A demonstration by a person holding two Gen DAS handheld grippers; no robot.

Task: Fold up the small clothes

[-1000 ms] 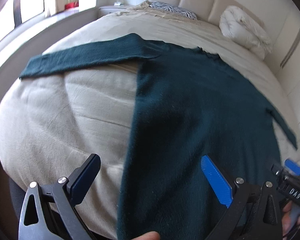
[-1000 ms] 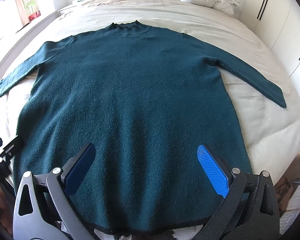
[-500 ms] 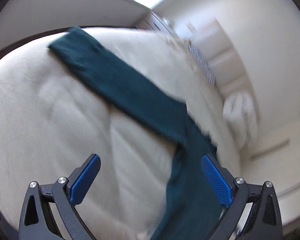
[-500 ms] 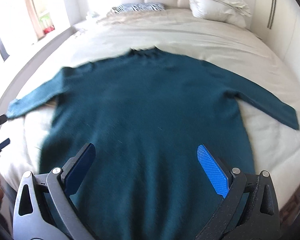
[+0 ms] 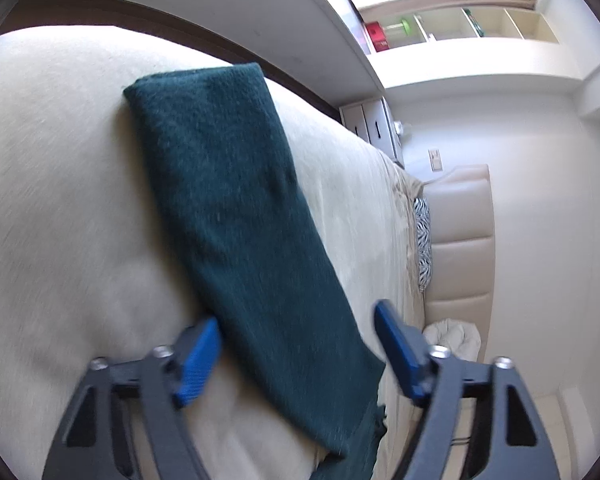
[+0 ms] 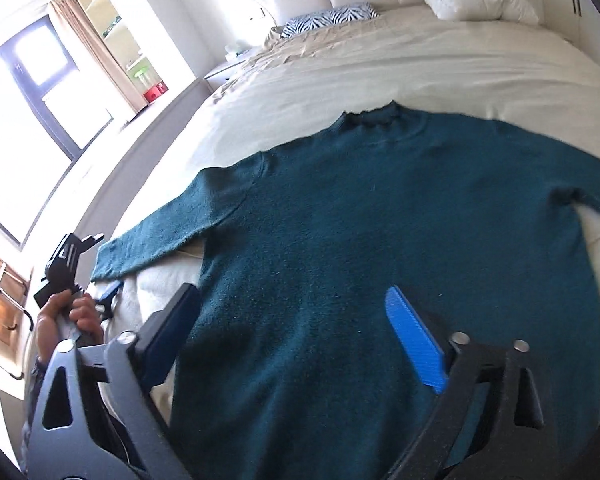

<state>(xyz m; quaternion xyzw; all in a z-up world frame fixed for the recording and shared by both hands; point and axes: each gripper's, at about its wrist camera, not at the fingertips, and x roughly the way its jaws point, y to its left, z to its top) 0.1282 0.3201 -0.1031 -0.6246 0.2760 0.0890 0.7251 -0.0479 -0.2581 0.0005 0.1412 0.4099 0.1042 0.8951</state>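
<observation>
With my left claw (image 5: 296,356) wide astride the sleeve (image 5: 228,208) at the bed (image 5: 60,200) edge and right claw (image 6: 296,340) wide over the sweater (image 6: 380,240), a shallow pinch could drop the cuff.

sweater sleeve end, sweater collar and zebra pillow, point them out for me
sweater sleeve end (image 5: 196,92), left wrist view, on the cuff edge.
sweater collar (image 6: 374,118), right wrist view, on the neckband.
zebra pillow (image 6: 328,20), right wrist view, on its striped top face.
</observation>
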